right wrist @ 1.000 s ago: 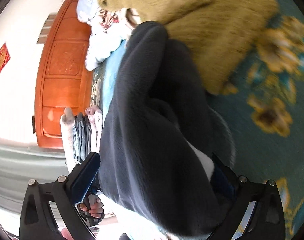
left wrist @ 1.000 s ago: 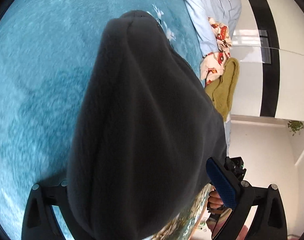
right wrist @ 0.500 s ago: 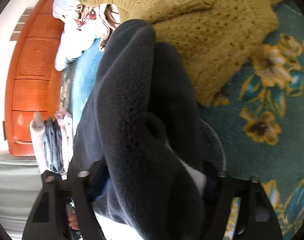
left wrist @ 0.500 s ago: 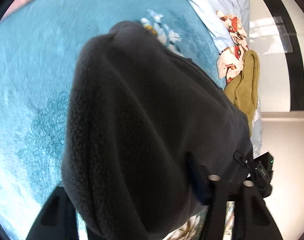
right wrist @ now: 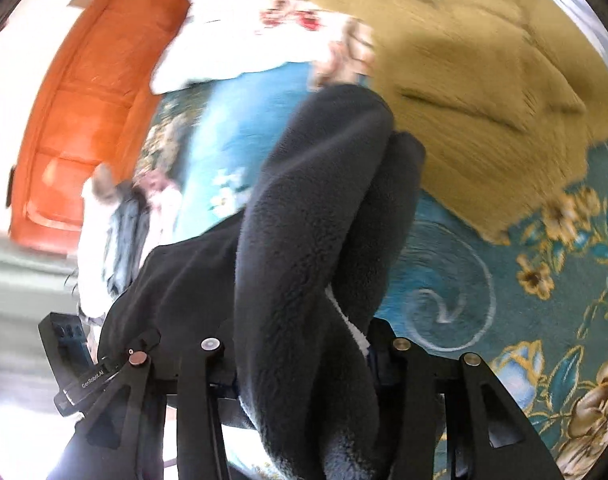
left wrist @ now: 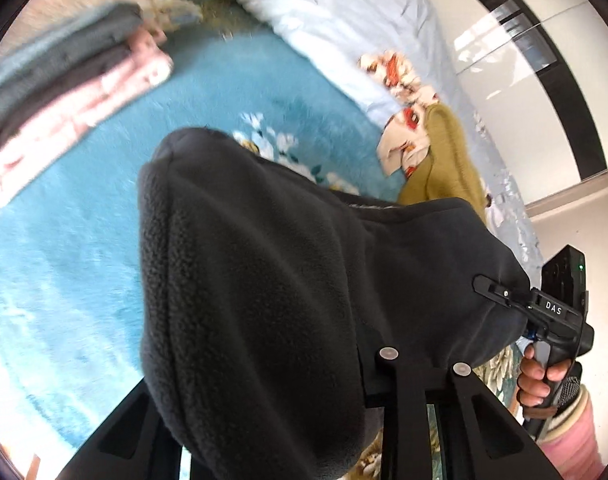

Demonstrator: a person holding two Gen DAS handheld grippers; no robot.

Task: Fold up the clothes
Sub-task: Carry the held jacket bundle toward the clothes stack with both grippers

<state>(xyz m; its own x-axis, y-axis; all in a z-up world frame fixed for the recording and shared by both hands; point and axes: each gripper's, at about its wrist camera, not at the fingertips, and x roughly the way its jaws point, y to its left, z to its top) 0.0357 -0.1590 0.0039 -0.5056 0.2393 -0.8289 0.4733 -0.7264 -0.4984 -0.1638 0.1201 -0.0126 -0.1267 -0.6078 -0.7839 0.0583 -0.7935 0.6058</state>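
A dark grey fleece garment (left wrist: 263, 280) hangs bunched between both grippers above the teal bedspread (left wrist: 63, 248). My left gripper (left wrist: 271, 380) has its jaws closing on one thick fold, which covers the left finger. In the right wrist view the same fleece (right wrist: 312, 220) rises in a doubled roll from my right gripper (right wrist: 304, 352), whose jaws are closing on it with a white lining showing at the pinch. A hand (left wrist: 540, 380) with a pink sleeve holds the right gripper's handle at the fleece's far end.
A stack of folded clothes (left wrist: 63, 72) in grey and pink lies at the upper left. A mustard knit sweater (right wrist: 484, 80) and a printed garment (left wrist: 404, 128) lie beside a pale blue quilt (left wrist: 344, 12). An orange wooden panel (right wrist: 83, 120) stands behind the bed.
Both grippers' jaws have narrowed onto the fleece, and both have risen and tilted, lifting it off the bedspread. The folded stack has come into the left wrist view.
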